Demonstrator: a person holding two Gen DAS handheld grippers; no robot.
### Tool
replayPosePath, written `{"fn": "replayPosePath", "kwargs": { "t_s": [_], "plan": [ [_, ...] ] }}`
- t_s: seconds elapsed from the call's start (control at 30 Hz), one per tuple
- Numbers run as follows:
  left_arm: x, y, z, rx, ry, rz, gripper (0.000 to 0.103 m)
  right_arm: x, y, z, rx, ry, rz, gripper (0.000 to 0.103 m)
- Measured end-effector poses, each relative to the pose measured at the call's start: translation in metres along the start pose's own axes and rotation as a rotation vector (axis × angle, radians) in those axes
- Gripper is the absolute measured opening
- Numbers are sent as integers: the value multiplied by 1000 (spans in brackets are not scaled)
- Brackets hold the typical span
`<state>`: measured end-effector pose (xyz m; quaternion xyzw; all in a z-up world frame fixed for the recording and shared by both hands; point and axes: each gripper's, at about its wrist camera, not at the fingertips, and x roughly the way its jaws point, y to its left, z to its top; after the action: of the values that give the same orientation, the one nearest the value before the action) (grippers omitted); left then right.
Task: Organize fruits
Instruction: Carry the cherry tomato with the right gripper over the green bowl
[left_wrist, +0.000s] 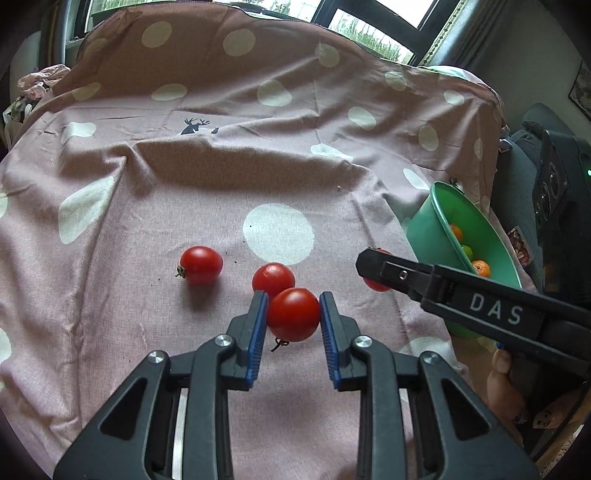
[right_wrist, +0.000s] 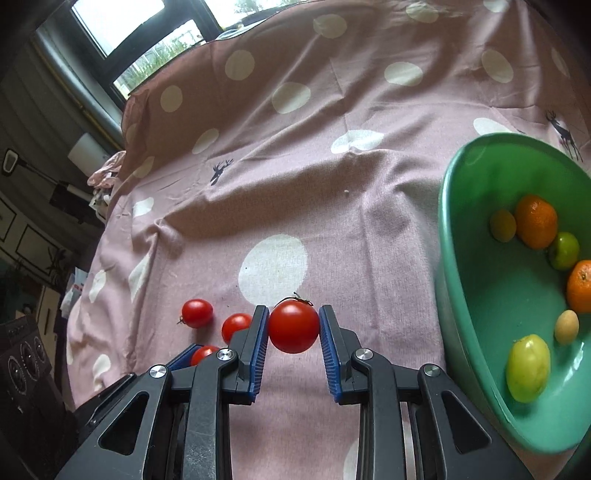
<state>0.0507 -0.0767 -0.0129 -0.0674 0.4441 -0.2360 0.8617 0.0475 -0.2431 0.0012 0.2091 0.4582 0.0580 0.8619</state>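
Both grippers carry fruit, with sorting partly complete. The left gripper (left_wrist: 293, 314) has its blue pads clamped on a red tomato (left_wrist: 293, 314); the right gripper (right_wrist: 293, 326) is likewise clamped on a second tomato (right_wrist: 293, 326). In the right wrist view the green bowl (right_wrist: 465, 280) sits at three o'clock from the held tomato and already contains two oranges (right_wrist: 536, 221) and several yellow-green fruits (right_wrist: 527, 367). Two loose tomatoes (left_wrist: 201, 265) remain on the spotted cloth (left_wrist: 147, 221), at ten and eleven o'clock from the left gripper. Judged remaining: deposit both held tomatoes, then collect the loose pair.
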Motion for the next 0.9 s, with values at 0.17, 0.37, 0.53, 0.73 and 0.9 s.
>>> {"fn": "replayPosePath", "kwargs": {
  "t_s": [0.17,0.37,0.53,0.73,0.9],
  "plan": [
    [-13,-5,0,4,-29,-40,28,-21,-5,-17,13,-50,-47,29],
    [-33,-11,1,4,-84,-60,28,-41,-4,-18,-8,-123,-102,29],
    [-46,-19,2,13,-130,-66,28,-59,-7,-18,-10,-168,-99,29],
    [-60,-42,5,68,-177,-79,28,-80,-16,-16,17,-217,-84,29],
    [-62,-67,12,89,-200,-111,28,-99,-32,-13,57,-263,-104,29]
  ]
}}
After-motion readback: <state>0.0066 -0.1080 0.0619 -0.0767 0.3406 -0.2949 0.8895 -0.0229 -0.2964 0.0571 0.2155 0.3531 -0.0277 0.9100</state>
